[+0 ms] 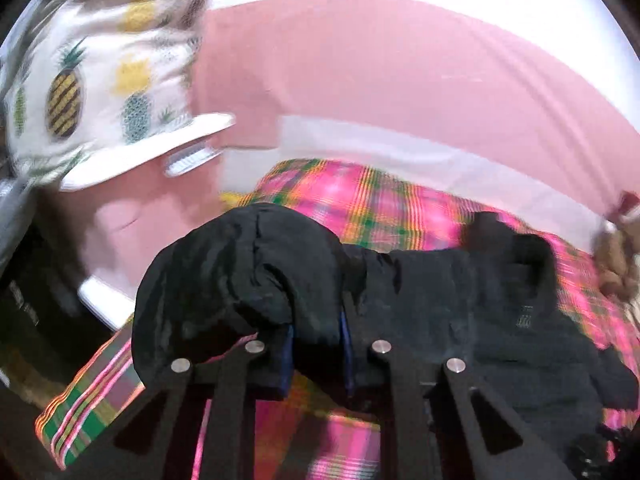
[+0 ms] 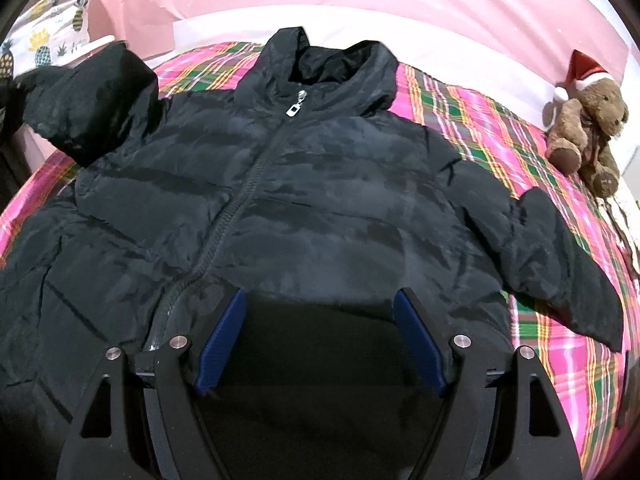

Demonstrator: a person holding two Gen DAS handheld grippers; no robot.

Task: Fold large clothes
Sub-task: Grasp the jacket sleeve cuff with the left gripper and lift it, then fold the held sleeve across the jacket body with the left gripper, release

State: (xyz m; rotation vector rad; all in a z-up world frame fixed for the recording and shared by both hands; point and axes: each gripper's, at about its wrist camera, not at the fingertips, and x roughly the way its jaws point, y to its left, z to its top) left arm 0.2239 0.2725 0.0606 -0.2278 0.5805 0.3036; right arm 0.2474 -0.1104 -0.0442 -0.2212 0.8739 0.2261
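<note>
A black puffer jacket is spread front-up on a pink plaid bedspread; one sleeve is clamped in the left gripper, the right gripper held apart above it. A pink wall, pineapple-print fabric and a teddy bear are seen beyond.

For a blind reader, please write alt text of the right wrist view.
A black padded zip-up jacket lies front up on a pink plaid bedcover. The open right gripper hovers above its hem. A brown teddy bear in a Santa hat sits at right.
</note>
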